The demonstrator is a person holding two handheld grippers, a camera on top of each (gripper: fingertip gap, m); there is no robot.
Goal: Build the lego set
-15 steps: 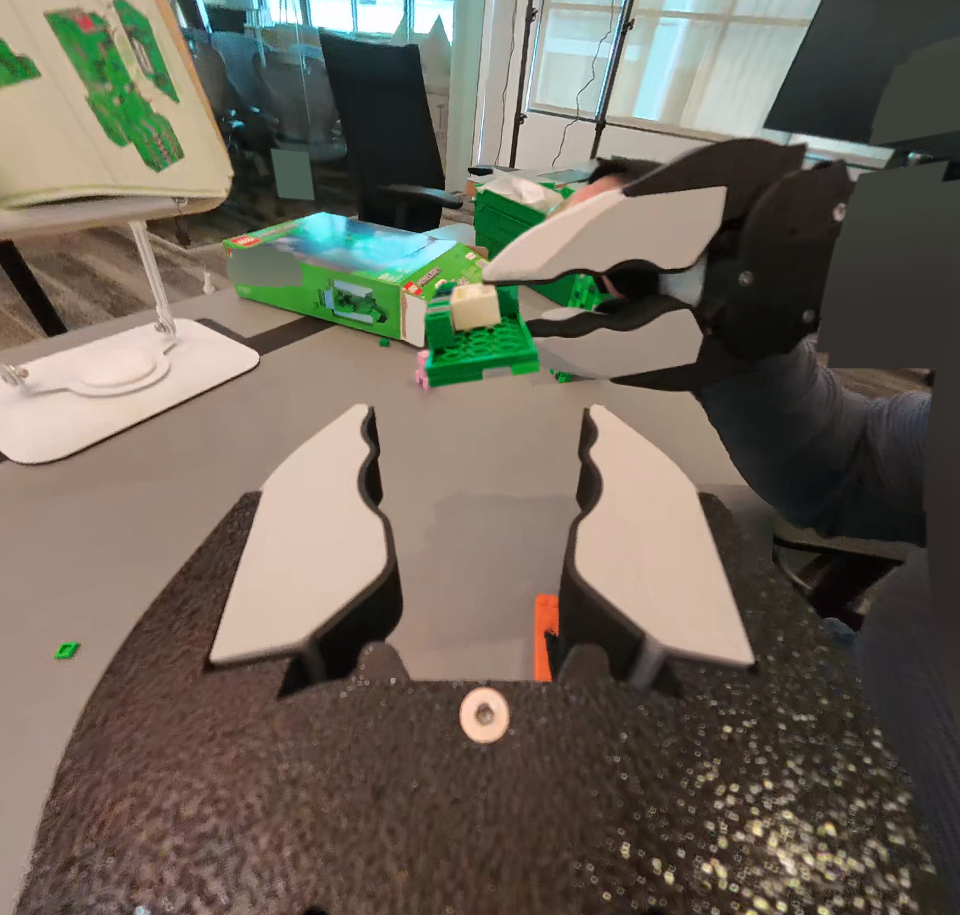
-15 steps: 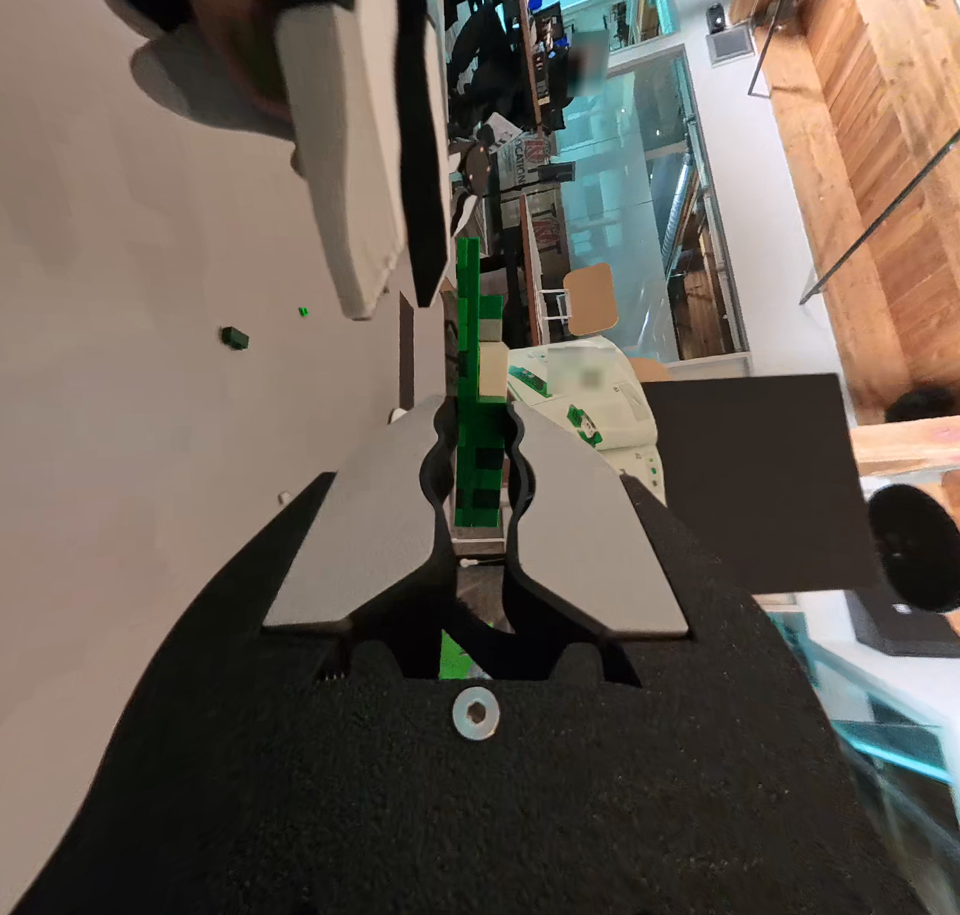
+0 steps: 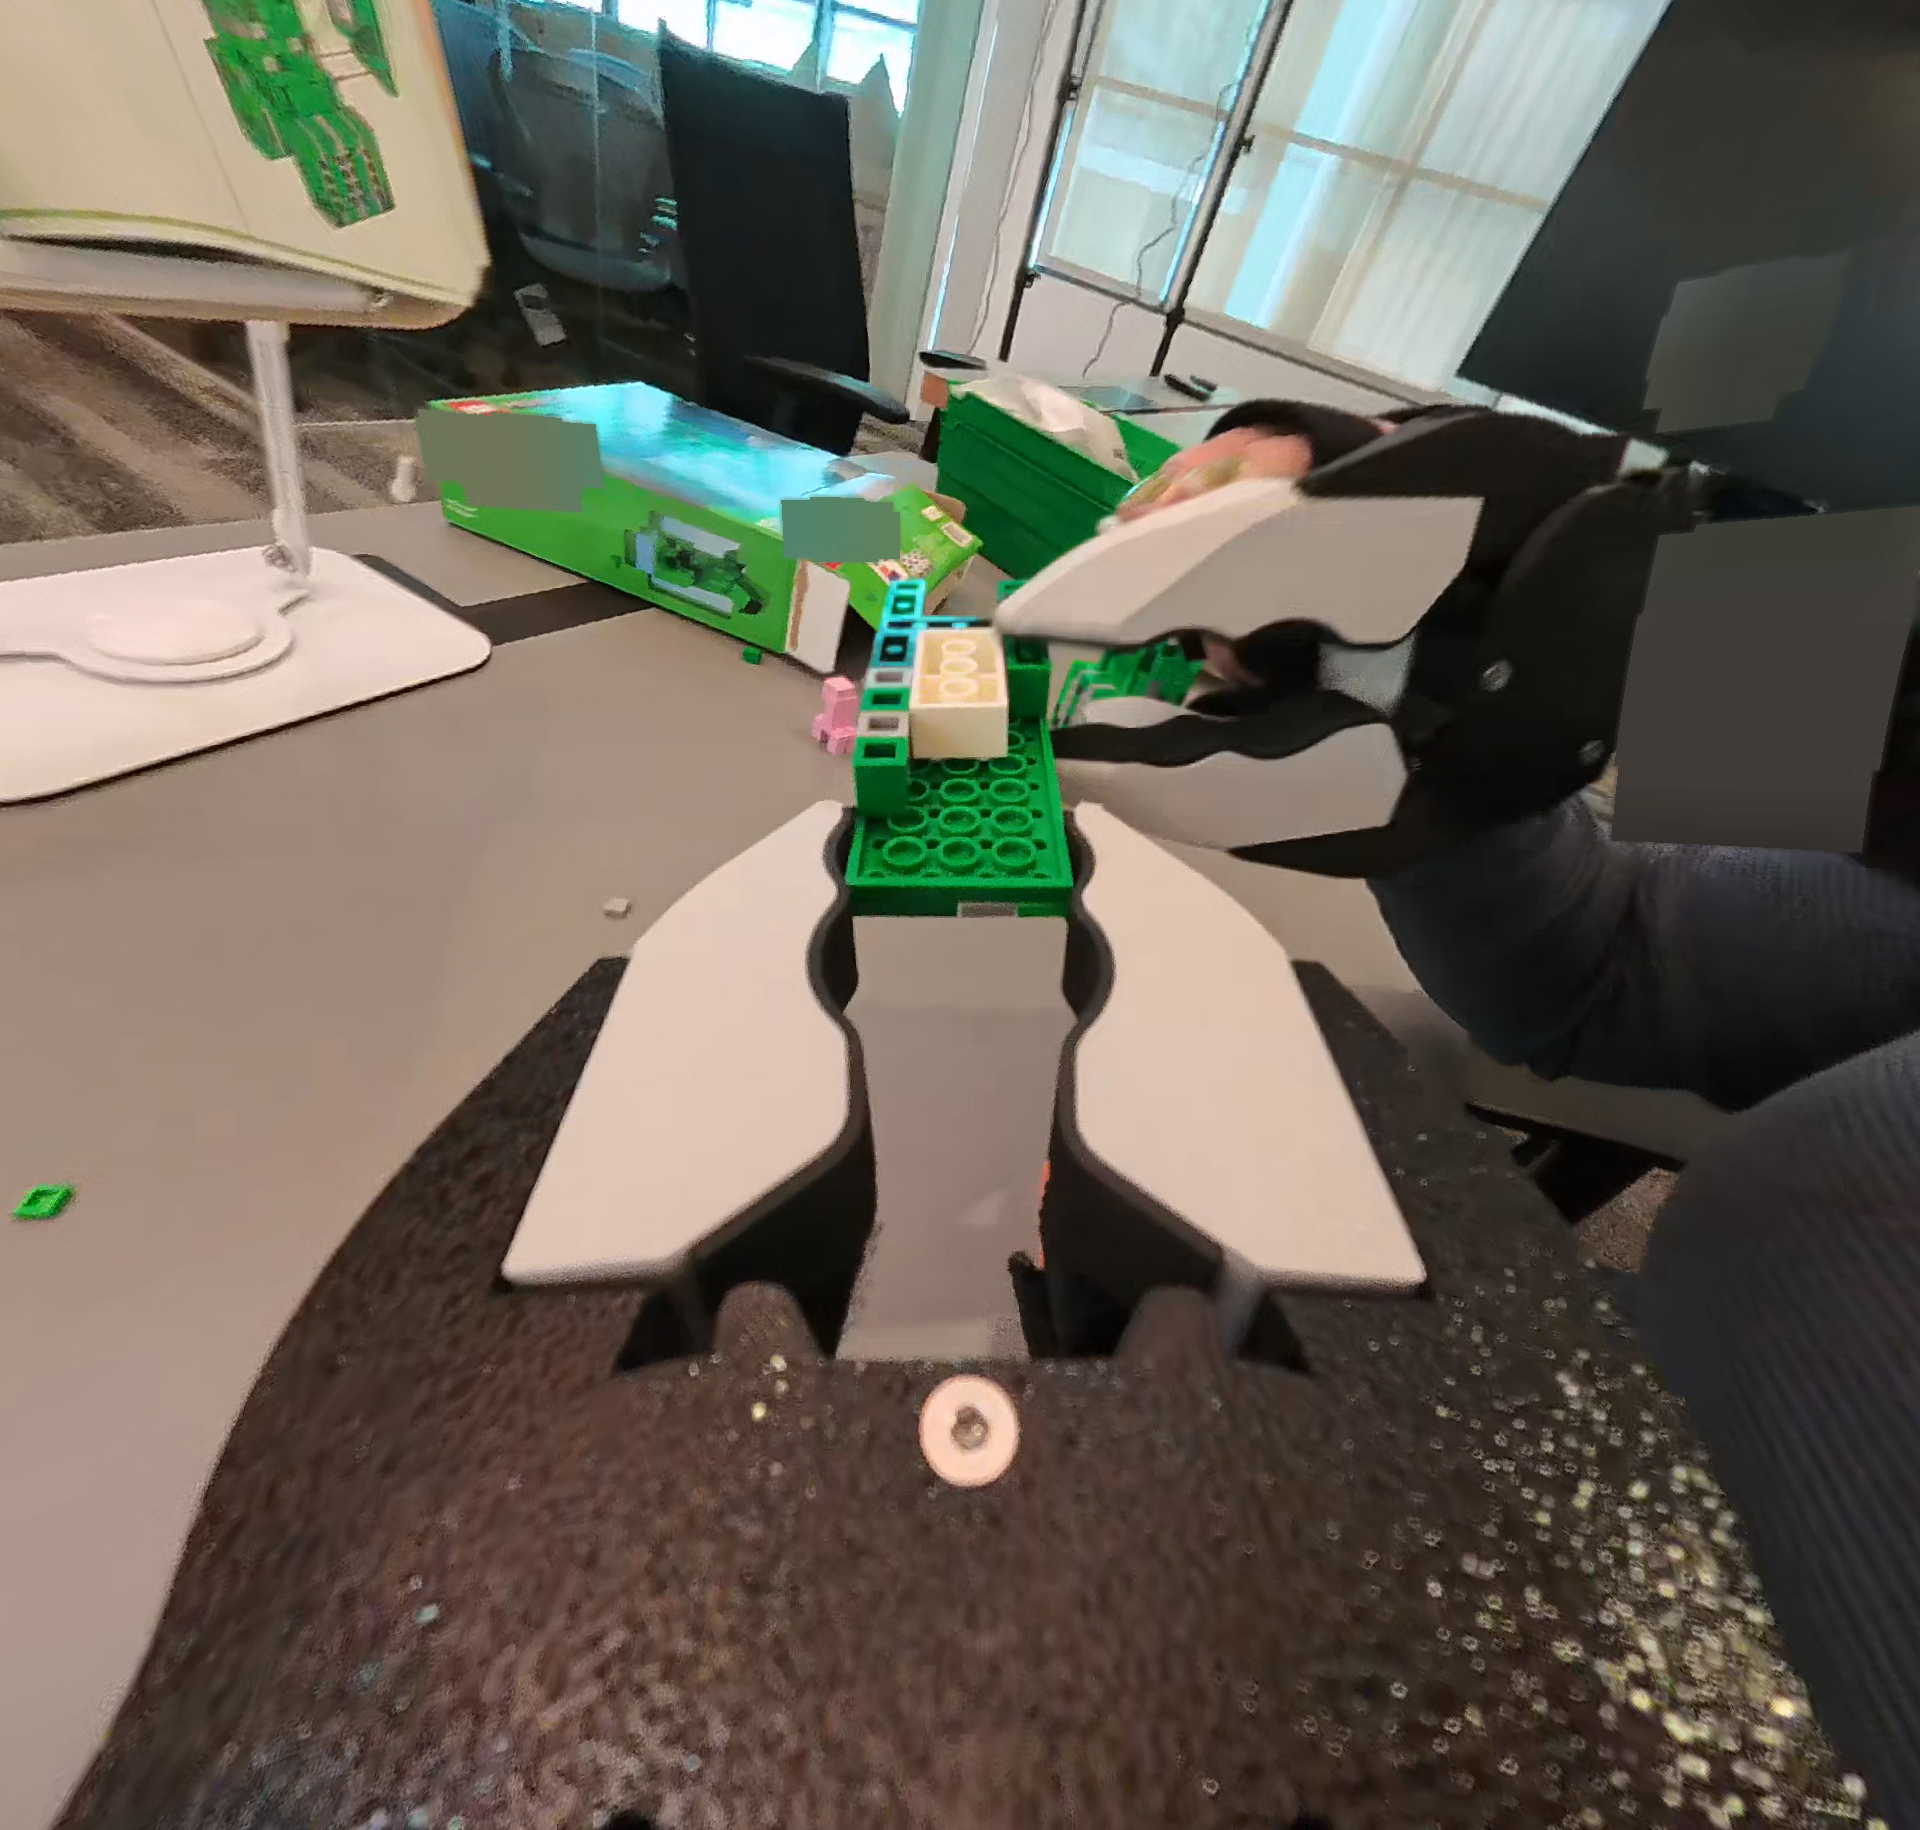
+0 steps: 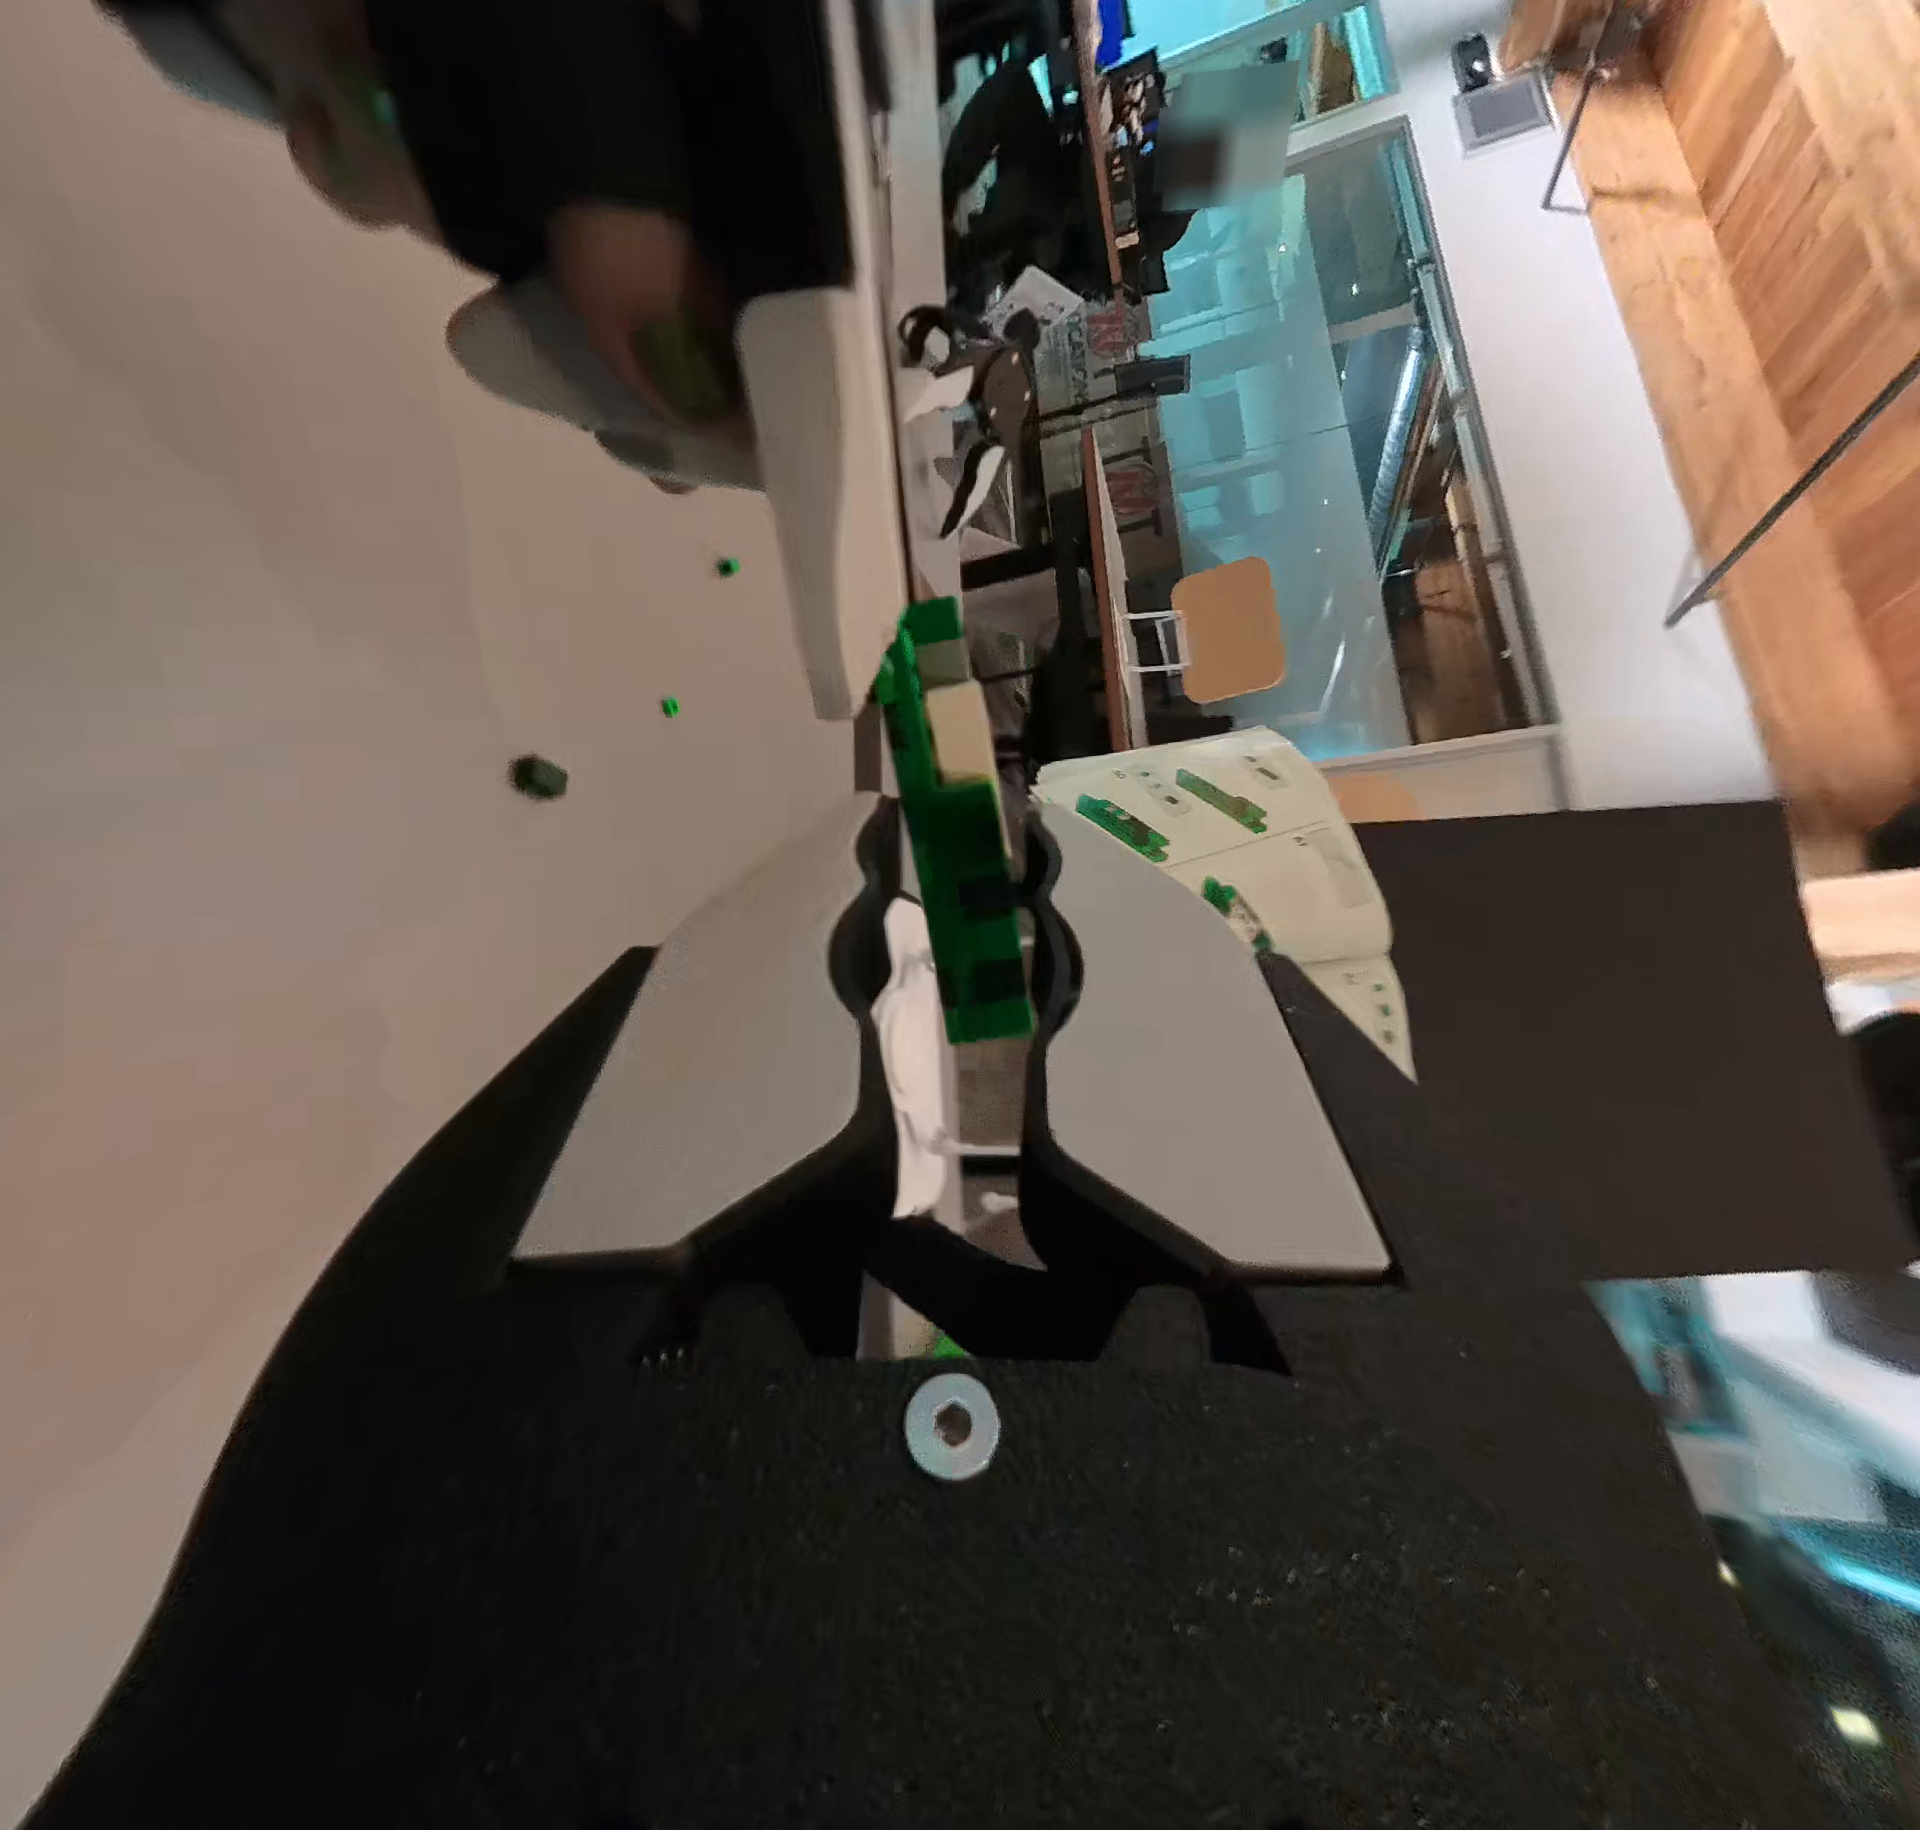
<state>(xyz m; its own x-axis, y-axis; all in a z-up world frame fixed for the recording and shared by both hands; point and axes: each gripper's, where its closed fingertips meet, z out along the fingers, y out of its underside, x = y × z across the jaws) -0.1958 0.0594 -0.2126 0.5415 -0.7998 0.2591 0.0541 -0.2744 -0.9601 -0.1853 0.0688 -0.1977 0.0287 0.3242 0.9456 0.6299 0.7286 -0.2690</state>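
My left fingers (image 3: pixel 961 861) stand apart on either side of the near end of a flat green studded Lego baseplate (image 3: pixel 961 830); whether they touch it I cannot tell. My right fingers (image 4: pixel 961 907) are closed on the same plate's far side, holding it edge-on above the grey tabletop (image 3: pixel 312 949).

The build looks early. On the plate sit one cream two-stud brick (image 3: pixel 961 700), one short green block (image 3: pixel 881 778) at a corner, and one column of grey and light-blue blocks (image 3: pixel 891 668) behind it. Most studs are bare, so I judge that much of the set is left.

Beyond, on the tabletop: one small pink figure (image 3: pixel 836 715), one green cardboard set box (image 3: pixel 675 523), one open instruction booklet (image 3: pixel 208 97) on a white stand (image 3: pixel 208 658), and at least three loose green pieces (image 4: pixel 538 775).
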